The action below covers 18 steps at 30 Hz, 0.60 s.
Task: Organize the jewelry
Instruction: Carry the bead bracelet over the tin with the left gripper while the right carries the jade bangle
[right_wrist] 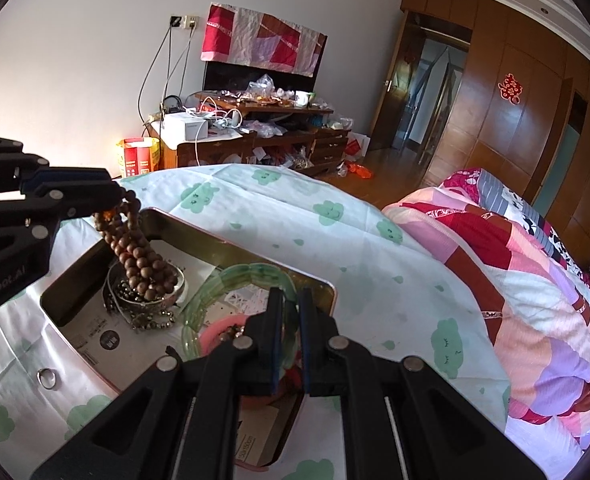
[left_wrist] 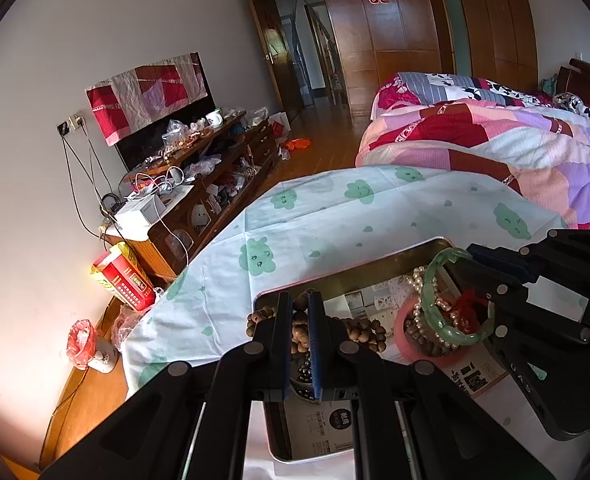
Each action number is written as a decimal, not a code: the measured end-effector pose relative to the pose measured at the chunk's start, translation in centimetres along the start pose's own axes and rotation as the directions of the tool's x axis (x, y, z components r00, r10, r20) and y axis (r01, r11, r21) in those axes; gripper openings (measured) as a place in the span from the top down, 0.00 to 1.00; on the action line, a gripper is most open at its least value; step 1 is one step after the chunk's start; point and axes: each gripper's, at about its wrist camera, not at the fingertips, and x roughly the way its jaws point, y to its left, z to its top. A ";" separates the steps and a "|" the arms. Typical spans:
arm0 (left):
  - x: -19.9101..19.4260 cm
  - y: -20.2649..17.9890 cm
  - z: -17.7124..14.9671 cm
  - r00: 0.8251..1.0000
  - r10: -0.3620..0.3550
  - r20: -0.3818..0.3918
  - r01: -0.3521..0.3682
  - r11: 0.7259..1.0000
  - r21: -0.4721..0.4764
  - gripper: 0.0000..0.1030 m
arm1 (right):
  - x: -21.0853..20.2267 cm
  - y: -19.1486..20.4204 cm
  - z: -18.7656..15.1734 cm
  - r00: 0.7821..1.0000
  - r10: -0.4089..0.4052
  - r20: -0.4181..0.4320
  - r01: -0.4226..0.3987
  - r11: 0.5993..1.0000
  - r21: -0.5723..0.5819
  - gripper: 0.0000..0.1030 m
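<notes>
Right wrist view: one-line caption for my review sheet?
Right hand-held gripper clamps a green bangle above a pink dish; left hand-held gripper dangles wooden beads into a silver bowl.

Each gripper (left_wrist: 301, 316) (right_wrist: 291, 312) is black plastic with blue pads and silver round screws.

The left gripper (left_wrist: 301, 300) tilts downward, its two fingers (left_wrist: 283, 320) drawn almost together and clamped on a strand of brown wooden beads (left_wrist: 299, 320) that hangs from between them. The right gripper (right_wrist: 291, 308) tilts downward at much the same angle, its fingers (right_wrist: 275, 320) likewise nearly closed, pinching the rim of a green bangle (right_wrist: 235, 276). The two grippers are side by side, near each other, over the same tray.
</notes>
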 end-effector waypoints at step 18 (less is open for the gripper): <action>1.1 -0.3 -0.7 0.999 -0.010 -0.032 0.010 1.000 0.009 0.93 | 0.6 -0.1 -0.3 0.999 0.035 -0.017 -0.035 0.999 -0.008 0.91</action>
